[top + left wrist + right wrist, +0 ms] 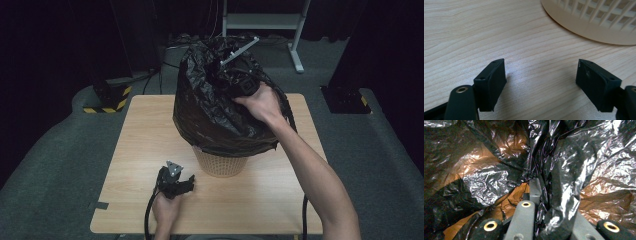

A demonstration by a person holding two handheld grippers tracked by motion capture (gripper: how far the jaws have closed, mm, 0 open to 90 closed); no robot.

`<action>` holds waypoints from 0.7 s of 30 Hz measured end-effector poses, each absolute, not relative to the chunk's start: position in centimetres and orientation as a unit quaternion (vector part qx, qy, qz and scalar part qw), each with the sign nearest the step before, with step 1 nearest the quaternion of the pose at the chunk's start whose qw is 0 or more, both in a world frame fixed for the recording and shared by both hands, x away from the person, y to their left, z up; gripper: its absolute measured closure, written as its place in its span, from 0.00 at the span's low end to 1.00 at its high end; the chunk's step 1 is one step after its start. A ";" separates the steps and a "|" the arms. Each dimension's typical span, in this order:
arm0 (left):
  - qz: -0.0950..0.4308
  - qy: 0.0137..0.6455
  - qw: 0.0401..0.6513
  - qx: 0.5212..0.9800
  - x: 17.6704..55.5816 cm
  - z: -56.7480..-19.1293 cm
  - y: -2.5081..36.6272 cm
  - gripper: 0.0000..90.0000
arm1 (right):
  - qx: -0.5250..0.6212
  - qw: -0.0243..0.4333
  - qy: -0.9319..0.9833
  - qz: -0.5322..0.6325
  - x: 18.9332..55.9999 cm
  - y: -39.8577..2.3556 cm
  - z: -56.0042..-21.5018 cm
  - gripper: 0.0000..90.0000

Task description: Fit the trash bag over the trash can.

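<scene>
High view: right tongs (pixel 227 75) pinching black bag (pixel 210 115) over basket (pixel 220 162); left tongs (pixel 186 184) spread, beside.

R gripper (pixel 239 80) in bag (pixel 215 110); L gripper (pixel 187 182) on table (pixel 280 200).

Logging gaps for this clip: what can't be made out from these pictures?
- Right gripper: high view, fingertips buried in the black bag; right gripper view, plastic folds cover them, so grip unclear.
- Basket: bag hides its rim and inside; left gripper view cuts it at the top edge.
- Room beyond the table: too dark.
</scene>
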State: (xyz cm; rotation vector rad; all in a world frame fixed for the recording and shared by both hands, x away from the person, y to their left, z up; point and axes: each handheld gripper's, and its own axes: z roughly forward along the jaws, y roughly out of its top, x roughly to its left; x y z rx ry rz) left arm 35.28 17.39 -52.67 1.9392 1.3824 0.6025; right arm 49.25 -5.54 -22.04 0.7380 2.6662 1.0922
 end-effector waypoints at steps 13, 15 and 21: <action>0.231 0.530 0.336 0.744 35.3 -52.7 17.4 0.27 | 0.251 0.074 0.899 0.350 50.0 -4.6 -23.1 0.98; 0.231 0.530 0.336 0.743 35.3 -52.7 17.4 0.27 | 0.252 0.072 0.900 0.348 50.1 -4.5 -23.3 0.98; 0.231 0.530 0.336 0.744 35.3 -52.7 17.4 0.27 | 0.257 0.068 0.901 0.342 50.3 -4.3 -23.7 0.98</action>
